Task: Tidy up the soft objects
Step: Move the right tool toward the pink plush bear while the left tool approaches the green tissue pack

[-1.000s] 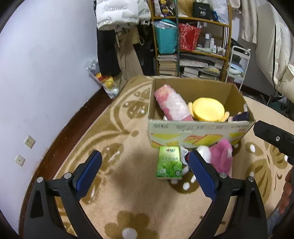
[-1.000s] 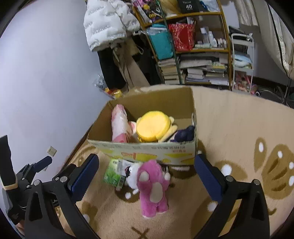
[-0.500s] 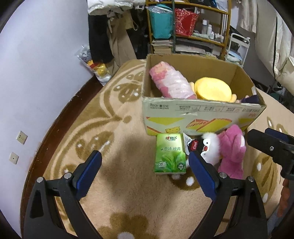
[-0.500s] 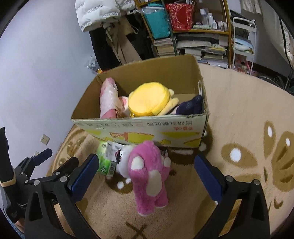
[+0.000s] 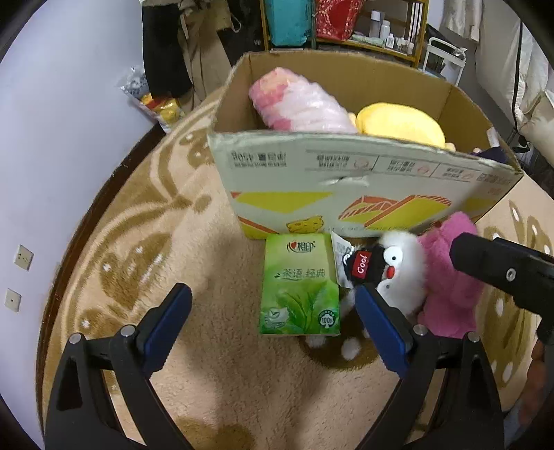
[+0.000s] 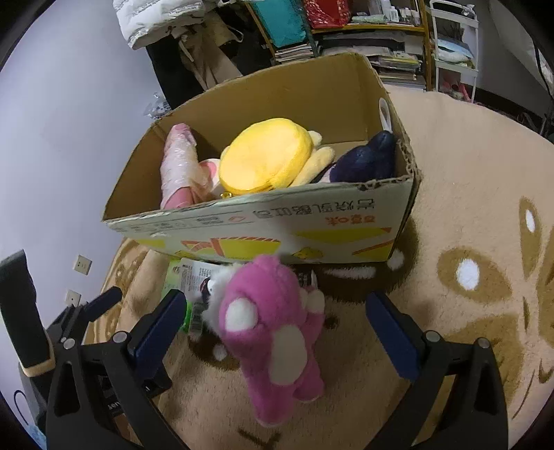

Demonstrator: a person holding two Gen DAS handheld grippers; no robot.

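A cardboard box [image 5: 346, 180] [image 6: 277, 221] stands on the rug and holds a pink wrapped roll [image 5: 297, 104], a yellow plush [image 5: 398, 124] [image 6: 266, 155] and a dark blue soft item [image 6: 367, 159]. In front of it lie a green tissue pack [image 5: 299, 287], a small white plush with a black "Cool" tag [image 5: 398, 270] and a pink plush bear [image 6: 273, 332] [image 5: 446, 277]. My left gripper [image 5: 273, 322] is open with the tissue pack between its fingers. My right gripper [image 6: 277, 329] is open around the pink bear, just above it.
A beige patterned rug [image 5: 155, 242] covers the floor, with a dark wood edge and a white wall [image 5: 52, 138] at the left. Shelves with books and bags [image 6: 346, 31] stand behind the box. A bag of items [image 5: 155, 100] lies by the wall.
Both grippers have moved forward and down toward the items in front of the box. The tissue pack and the pink bear now sit between the open fingers. Nothing was gripped.
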